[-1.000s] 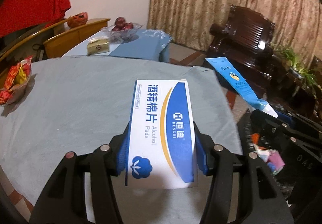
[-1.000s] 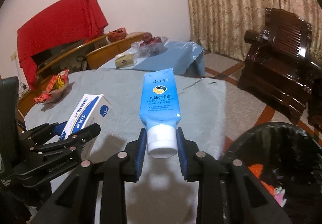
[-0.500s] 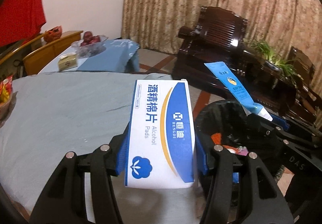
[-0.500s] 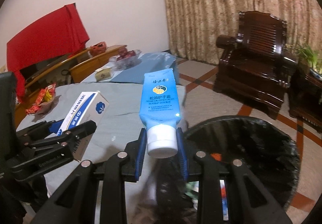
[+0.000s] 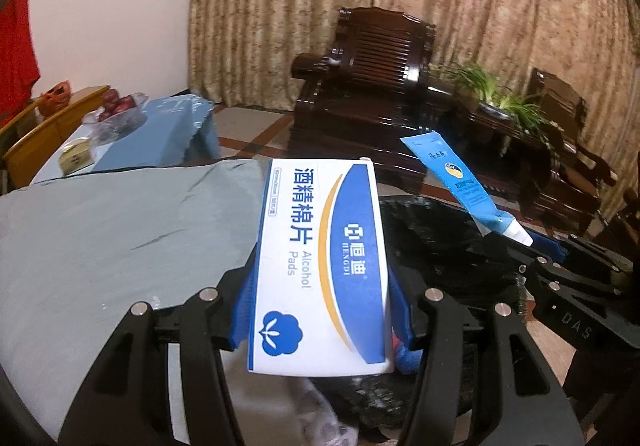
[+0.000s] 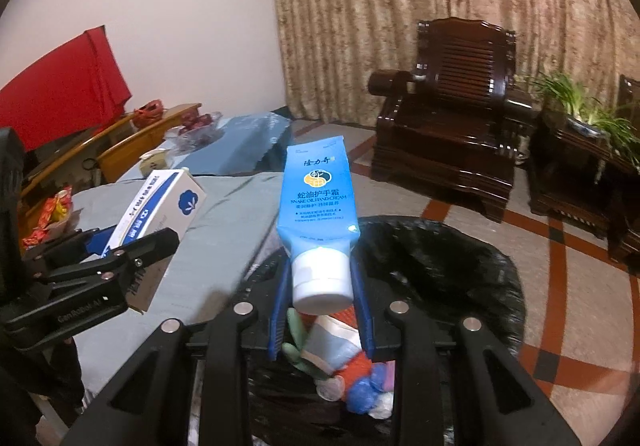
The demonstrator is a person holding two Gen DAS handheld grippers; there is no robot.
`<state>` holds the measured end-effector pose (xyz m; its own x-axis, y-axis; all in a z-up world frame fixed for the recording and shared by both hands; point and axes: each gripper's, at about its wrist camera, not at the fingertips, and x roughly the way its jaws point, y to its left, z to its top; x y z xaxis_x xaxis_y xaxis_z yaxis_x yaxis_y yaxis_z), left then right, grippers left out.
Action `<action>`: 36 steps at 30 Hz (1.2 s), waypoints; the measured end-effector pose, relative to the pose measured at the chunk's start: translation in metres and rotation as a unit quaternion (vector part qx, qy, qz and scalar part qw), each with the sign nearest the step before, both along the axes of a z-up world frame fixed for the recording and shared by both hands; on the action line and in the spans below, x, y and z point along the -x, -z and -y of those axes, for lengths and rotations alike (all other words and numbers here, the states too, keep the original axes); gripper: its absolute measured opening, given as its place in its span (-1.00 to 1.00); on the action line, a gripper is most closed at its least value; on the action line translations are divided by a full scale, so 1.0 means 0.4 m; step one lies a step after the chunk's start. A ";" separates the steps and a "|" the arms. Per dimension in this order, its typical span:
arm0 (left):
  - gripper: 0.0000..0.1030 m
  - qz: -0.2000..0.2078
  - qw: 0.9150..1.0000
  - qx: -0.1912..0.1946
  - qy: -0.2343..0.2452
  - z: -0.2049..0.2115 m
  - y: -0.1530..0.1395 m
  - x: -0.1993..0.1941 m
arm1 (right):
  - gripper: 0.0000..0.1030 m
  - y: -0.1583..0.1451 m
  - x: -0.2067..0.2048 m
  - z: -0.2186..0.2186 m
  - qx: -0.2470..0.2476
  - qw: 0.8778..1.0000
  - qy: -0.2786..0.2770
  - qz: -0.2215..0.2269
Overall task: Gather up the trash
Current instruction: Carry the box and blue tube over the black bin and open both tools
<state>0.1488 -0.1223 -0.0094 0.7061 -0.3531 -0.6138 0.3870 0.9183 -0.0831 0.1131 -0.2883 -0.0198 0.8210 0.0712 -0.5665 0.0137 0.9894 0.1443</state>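
My left gripper (image 5: 320, 310) is shut on a white and blue alcohol pads box (image 5: 320, 266) and holds it over the near rim of a black-lined trash bin (image 5: 440, 246). The box (image 6: 160, 205) and left gripper (image 6: 132, 258) also show at the left of the right wrist view. My right gripper (image 6: 322, 310) is shut on a blue hand cream tube (image 6: 318, 205), cap toward me, held above the bin (image 6: 460, 258). The tube (image 5: 460, 181) shows at the right in the left wrist view. Trash (image 6: 340, 366) lies in the bin.
A table under a grey cloth (image 5: 100, 238) lies left of the bin. A dark wooden armchair (image 6: 452, 105) and a side table with a plant (image 6: 580, 117) stand beyond. A blue-covered table with a fruit bowl (image 5: 120, 113) is at the back left.
Both grippers have swung right from over the table to above the trash bin, each still holding its item. The bin's contents have come into view.
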 end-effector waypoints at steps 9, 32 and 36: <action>0.03 -0.008 0.999 -0.007 0.044 0.104 0.039 -0.023 | -0.44 0.004 0.023 0.063 0.005 0.999 0.031 -0.002; 0.43 -0.063 0.994 -0.016 0.090 0.268 0.206 -0.170 | -0.10 0.185 -0.082 0.214 0.002 0.993 0.086 -0.078; 0.55 -0.070 0.994 -0.007 0.080 0.244 0.213 -0.180 | 0.27 0.199 -0.073 0.225 0.003 0.992 0.094 -0.083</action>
